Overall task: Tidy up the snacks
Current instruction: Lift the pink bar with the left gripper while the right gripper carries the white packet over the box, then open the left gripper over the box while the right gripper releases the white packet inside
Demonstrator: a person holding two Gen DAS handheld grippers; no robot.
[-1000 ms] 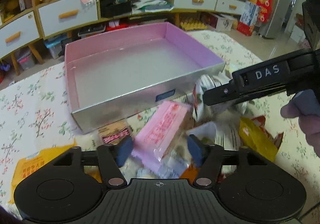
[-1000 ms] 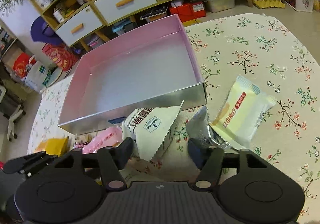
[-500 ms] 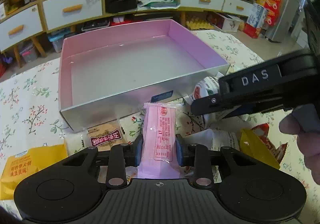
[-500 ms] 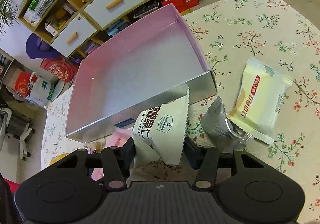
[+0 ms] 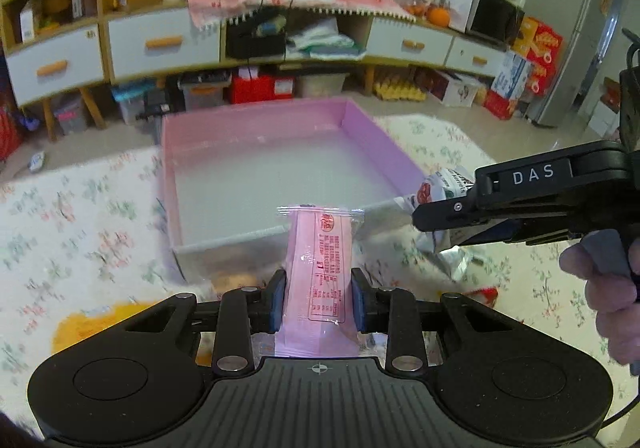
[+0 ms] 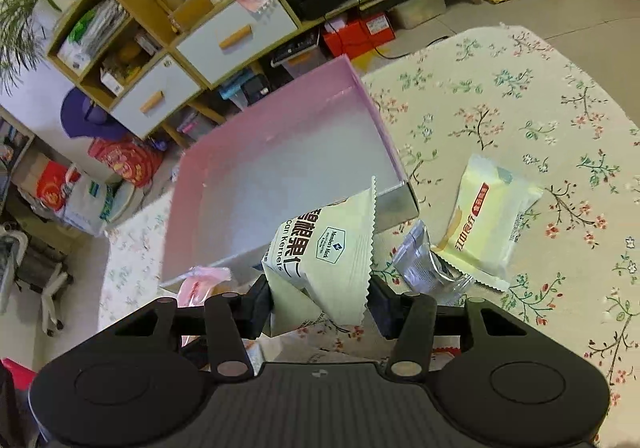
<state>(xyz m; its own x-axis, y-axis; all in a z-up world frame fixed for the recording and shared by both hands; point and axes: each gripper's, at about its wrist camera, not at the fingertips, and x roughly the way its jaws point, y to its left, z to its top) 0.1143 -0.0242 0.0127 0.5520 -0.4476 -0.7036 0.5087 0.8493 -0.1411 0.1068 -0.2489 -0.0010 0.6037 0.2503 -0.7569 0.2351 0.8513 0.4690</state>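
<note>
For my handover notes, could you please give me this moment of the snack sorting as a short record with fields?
left tool: shut on the pink packet, held upright
right tool: shut on the white nut packet
box: pink walls, open, nothing visible inside, just beyond both tools
on the cloth, right of the box: yellow packet overlapping a silver packet
near left corner: orange packet, blurred
table: floral cloth

Right gripper (image 6: 320,294) clamped on white nut pkt (image 6: 328,252), centre frame; pink box (image 6: 374,103) behind, yellow pkt (image 6: 492,219) right on tbl
</note>
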